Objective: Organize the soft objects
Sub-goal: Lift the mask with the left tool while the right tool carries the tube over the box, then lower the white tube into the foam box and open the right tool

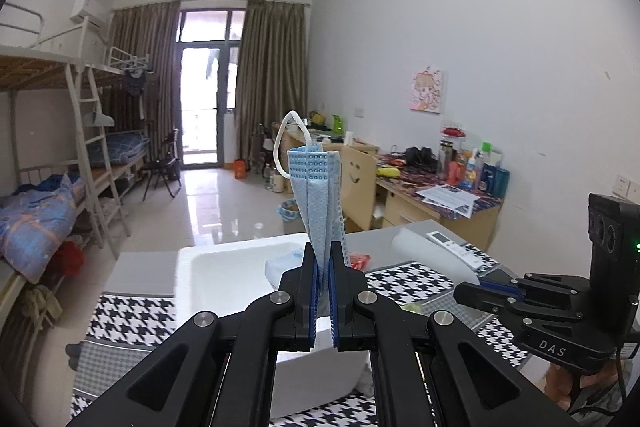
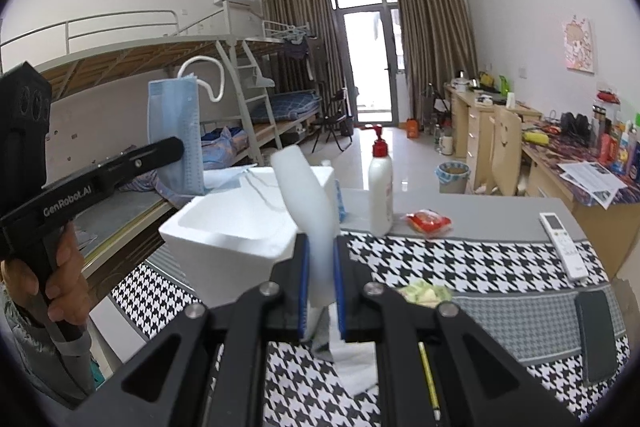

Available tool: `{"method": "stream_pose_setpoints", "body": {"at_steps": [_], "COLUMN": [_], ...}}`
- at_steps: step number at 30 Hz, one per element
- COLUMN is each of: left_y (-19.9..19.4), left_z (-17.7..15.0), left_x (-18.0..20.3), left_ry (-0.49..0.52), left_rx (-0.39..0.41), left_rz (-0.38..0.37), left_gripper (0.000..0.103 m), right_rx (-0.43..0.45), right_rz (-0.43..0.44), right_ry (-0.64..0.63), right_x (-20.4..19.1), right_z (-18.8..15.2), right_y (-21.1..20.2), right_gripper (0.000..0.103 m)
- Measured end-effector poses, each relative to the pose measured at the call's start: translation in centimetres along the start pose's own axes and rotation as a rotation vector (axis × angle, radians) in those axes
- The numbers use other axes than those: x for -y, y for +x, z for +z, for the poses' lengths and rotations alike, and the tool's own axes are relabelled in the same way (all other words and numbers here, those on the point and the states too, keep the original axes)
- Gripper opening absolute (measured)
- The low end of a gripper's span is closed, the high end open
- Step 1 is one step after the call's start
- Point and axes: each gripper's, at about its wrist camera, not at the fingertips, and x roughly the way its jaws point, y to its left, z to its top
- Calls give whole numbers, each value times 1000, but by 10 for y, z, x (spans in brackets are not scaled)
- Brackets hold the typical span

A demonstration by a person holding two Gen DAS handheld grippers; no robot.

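My left gripper (image 1: pixel 323 259) is shut on a folded blue face mask (image 1: pixel 318 195), which stands upright with its white ear loop (image 1: pixel 286 135) curling off the top. It hangs above the white foam box (image 1: pixel 224 267). My right gripper (image 2: pixel 320 251) is shut on a white foam sheet (image 2: pixel 304 187) that curves up and to the left in front of the foam box (image 2: pixel 224 227). In the right wrist view the left gripper (image 2: pixel 180 147) holds the mask (image 2: pixel 174 135) over the box's far left side. In the left wrist view the right gripper (image 1: pixel 470 291) is at the right.
On the houndstooth cloth (image 2: pixel 460 259) are a white pump bottle (image 2: pixel 380 183), a red packet (image 2: pixel 428 221), a remote (image 2: pixel 564 245), a dark phone (image 2: pixel 598 335), a pencil (image 2: pixel 428 375) and a pale green wad (image 2: pixel 424 293). Bunk beds stand at the left, cluttered desks along the right wall.
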Motion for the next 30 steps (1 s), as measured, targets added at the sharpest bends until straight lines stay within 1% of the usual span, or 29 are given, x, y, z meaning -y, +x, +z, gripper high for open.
{"method": "stream_pose_setpoints", "body": {"at_steps": [9,14,23,30], "left_y": [1,-1,0,3], "left_z": [0,0,-3,-5], "left_x": [-22,-33,-52,-58], "left_ry": [-22,-27,-43,-42], "left_rx": [0,8,5,-1], "left_rz": [70,92,112,106], "left_gripper": [5,5,5,5], "right_rx": [-24,-40,-74,-114], "right_rz": [51,76,94,97], "right_ry": [-28,-42,-55,-70], "right_x": [-19,-28,-38,-48], "right_z": [13,20,26,31], "right_y": [26,40,64,83], "right_gripper": [14,14,14,14]}}
